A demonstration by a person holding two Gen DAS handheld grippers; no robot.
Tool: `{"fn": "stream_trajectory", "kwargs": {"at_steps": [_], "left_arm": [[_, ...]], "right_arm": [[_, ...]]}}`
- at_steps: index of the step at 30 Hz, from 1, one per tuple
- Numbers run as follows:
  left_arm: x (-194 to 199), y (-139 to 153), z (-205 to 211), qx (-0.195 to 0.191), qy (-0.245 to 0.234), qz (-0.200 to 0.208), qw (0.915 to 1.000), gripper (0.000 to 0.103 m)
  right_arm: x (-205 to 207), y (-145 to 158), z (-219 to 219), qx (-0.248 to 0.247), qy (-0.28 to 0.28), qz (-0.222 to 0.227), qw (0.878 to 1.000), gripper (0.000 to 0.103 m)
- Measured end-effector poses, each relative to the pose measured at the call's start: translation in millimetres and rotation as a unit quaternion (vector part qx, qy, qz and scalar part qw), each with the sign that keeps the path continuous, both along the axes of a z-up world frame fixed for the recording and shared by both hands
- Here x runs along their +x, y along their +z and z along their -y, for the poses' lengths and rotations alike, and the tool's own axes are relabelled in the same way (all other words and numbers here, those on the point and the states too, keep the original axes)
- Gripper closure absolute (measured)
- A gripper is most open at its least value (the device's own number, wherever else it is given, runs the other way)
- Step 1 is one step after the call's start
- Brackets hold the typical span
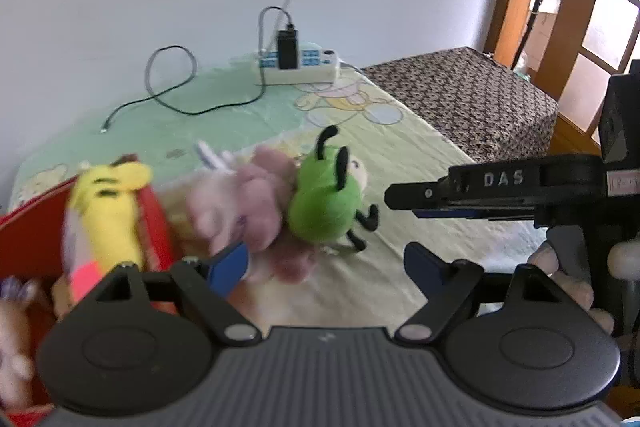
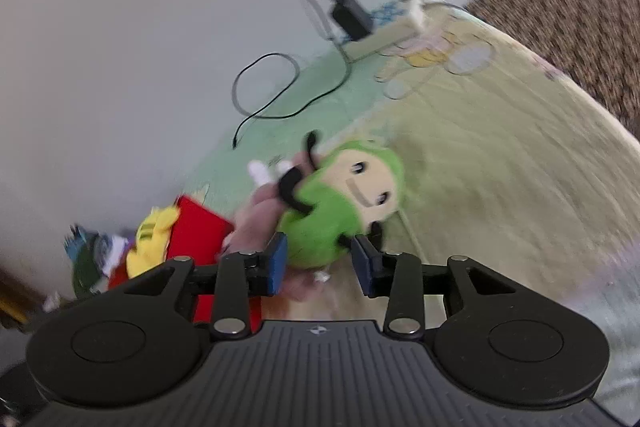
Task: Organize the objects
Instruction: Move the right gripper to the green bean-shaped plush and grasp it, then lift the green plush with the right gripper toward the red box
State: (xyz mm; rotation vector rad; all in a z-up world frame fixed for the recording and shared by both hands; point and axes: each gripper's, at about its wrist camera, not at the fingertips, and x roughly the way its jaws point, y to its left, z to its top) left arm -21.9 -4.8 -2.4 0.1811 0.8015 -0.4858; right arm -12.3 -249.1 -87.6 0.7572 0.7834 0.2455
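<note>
1. Pale walls back a bed (image 1: 420, 163) spread with a cartoon-print sheet.
2. At its left edge I see a red box (image 1: 154, 227) with a yellow plush (image 1: 108, 211) poking out.
3. My left gripper (image 1: 326, 267) is spread, holding nothing.
4. Mid-bed, a pink plush (image 1: 244, 211) touches a green plush (image 2: 320, 227).
5. My right gripper (image 2: 320, 263) brackets the green plush; whether its pads press I cannot tell.

right gripper (image 2: 320, 263) lower centre, jaws apart around green plush (image 2: 332, 215), contact unclear | pink plush (image 2: 256, 219) left of it | red box (image 2: 200, 231) lower left, yellow plush (image 2: 150, 243) | power strip (image 2: 384, 31) top centre
</note>
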Motion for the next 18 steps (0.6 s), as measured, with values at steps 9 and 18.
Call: {"fn": "stream_trajectory", "kwargs": {"at_steps": [9, 18], "left_arm": [[43.9, -21.9, 49.3, 0.032, -0.027, -0.021, 0.9989, 0.029], [74.6, -38.2, 64.2, 0.061, -0.021, -0.034, 0.9973, 0.038]], "right_arm": [[35.9, -45.3, 35.6, 0.111, -0.024, -0.066, 0.991, 0.062], [63.4, -76.9, 34.3, 0.181, -0.001, -0.093, 0.979, 0.06]]}}
